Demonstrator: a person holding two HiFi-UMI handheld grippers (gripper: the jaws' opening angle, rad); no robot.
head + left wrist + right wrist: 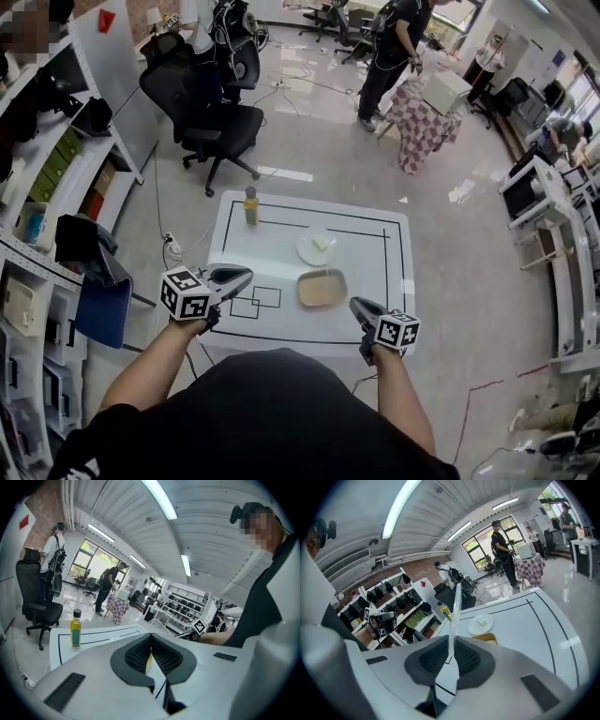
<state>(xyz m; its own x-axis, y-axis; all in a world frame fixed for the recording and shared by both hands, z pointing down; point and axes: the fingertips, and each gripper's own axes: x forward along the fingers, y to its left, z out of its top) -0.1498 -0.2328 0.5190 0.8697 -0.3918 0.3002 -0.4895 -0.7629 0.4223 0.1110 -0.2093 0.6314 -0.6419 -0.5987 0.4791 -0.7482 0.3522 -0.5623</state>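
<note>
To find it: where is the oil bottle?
Head view: the oil bottle stands upright near the table's far left corner, left of the white plate.

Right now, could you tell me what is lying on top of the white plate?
One small pale block sits on the white plate; nothing else shows there. The patch of plate under the block is covered, and its material is too small to tell.
</note>
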